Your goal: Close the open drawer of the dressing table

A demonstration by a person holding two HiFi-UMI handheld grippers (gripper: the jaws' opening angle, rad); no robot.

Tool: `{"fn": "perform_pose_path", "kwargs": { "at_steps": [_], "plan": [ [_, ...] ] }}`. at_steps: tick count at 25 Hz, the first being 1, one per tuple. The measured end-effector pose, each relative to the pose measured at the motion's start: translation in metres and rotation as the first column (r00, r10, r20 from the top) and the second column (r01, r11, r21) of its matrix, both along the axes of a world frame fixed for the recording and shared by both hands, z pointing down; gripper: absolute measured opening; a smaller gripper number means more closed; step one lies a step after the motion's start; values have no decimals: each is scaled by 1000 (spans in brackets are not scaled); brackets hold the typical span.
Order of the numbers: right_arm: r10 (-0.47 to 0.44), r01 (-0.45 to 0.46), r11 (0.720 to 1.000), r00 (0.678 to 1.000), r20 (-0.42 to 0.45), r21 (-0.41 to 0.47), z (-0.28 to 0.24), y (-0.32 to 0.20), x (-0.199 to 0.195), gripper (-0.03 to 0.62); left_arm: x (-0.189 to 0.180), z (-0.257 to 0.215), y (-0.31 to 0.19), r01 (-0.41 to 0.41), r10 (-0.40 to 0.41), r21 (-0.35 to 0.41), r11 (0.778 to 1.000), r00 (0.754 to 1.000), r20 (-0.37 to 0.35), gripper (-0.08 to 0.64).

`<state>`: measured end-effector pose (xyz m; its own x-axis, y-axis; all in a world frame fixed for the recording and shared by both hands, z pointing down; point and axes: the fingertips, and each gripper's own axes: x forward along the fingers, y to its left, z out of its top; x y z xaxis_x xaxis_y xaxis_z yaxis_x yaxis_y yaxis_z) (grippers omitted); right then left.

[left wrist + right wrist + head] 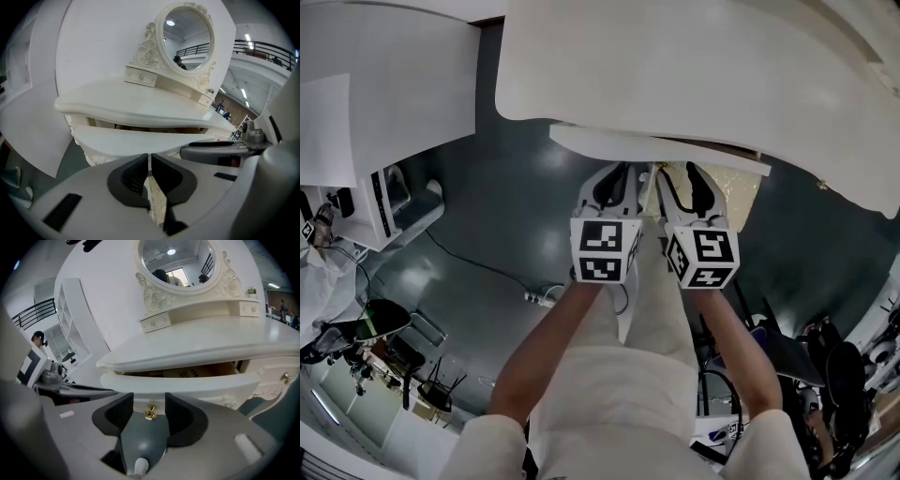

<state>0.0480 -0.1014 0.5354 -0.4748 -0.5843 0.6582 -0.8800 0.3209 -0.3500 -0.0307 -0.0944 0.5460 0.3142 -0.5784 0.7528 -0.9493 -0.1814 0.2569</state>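
White dressing table (140, 105) with carved oval mirror (187, 40). Its wide white drawer (187, 383) under the top is partly pulled out, with brown interior showing in the gap.

Head view: both grippers are side by side at the drawer front (656, 150), tips under the tabletop edge (694, 75).

Left gripper (149, 159): claw narrow, the 2 dark pads nearly together with only a thin slit between them. Nothing gripped. Tips are right at the drawer's lower edge, carved trim visible below them.

Right gripper (149, 400): claw about half spread. The small gold drawer knob (150, 413) sits between the pads, clear of both. Tips are close against the drawer front; I can't tell if they touch it.

1 more gold knob (286, 377) sits on the right-hand pedestal.
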Motion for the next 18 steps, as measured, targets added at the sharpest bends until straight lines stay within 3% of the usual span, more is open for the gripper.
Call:
{"fn": "perform_pose_path", "kwargs": {
  "at_steps": [18],
  "plan": [
    [-11, 10, 1000, 999, 32, 17, 0, -22, 1, 204, 4, 2, -23, -5, 6, 28, 1000, 1000, -11, 11]
  ]
}}
